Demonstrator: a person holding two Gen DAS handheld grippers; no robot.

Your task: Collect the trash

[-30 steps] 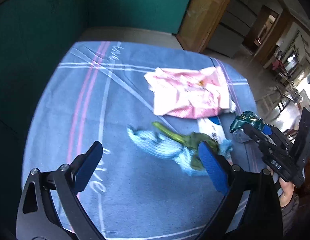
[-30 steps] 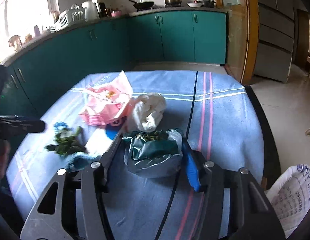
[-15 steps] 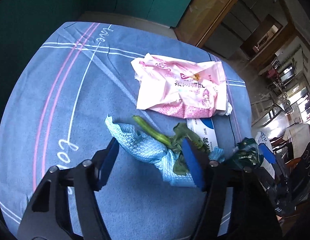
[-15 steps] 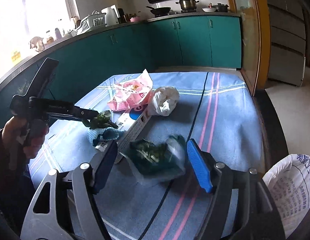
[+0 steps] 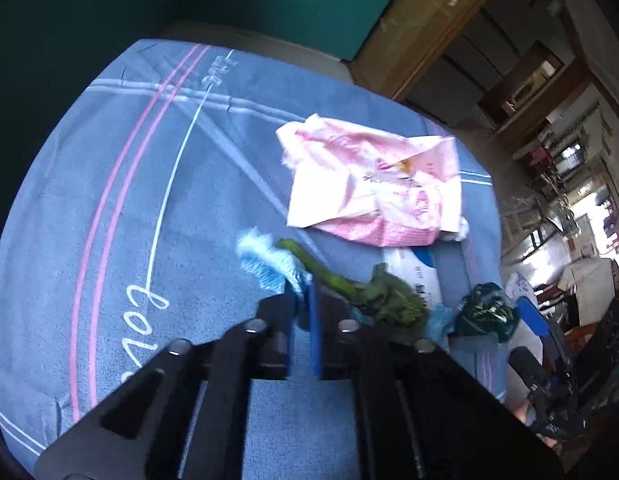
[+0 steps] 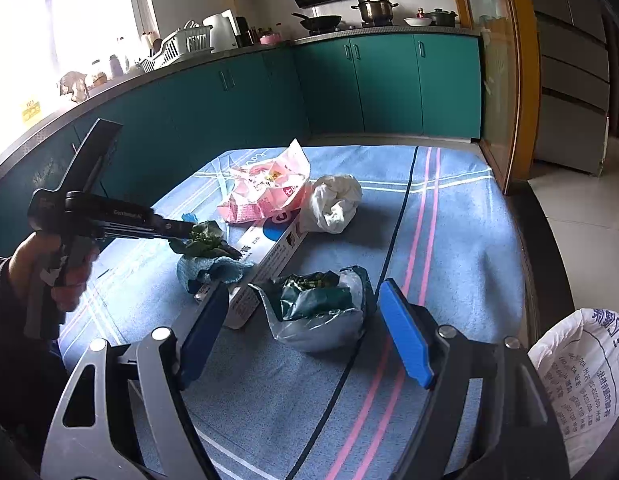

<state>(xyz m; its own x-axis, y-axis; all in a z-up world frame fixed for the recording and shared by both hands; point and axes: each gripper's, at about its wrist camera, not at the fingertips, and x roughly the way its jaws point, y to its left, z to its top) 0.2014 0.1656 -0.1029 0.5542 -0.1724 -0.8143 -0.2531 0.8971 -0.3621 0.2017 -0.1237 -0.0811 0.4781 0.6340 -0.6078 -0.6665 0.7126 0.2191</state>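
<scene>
Blue pads of the left gripper (image 5: 301,300) were pressed together on a light-blue mesh cloth (image 5: 265,262) that carried a wilted green vegetable stalk (image 5: 329,276); in the right wrist view the same bundle (image 6: 207,254) appeared lifted slightly at the gripper's tip above the blue striped tablecloth (image 6: 449,248). The right gripper (image 6: 305,336) was spread wide, its jaws flanking but not touching a clear plastic bag of green scraps (image 6: 321,312) that rested on the cloth. Just beyond lay a long white and blue carton (image 6: 269,256), its near end beside the bag and the mesh bundle against its left side. Farther back, a crumpled pink wrapper (image 6: 265,192) lay against the carton's far end, with a wadded white bag (image 6: 333,202) just to its right. At the lower right edge stood a white woven sack (image 6: 581,376) beside the table. Teal cabinets (image 6: 389,80) formed the background.
</scene>
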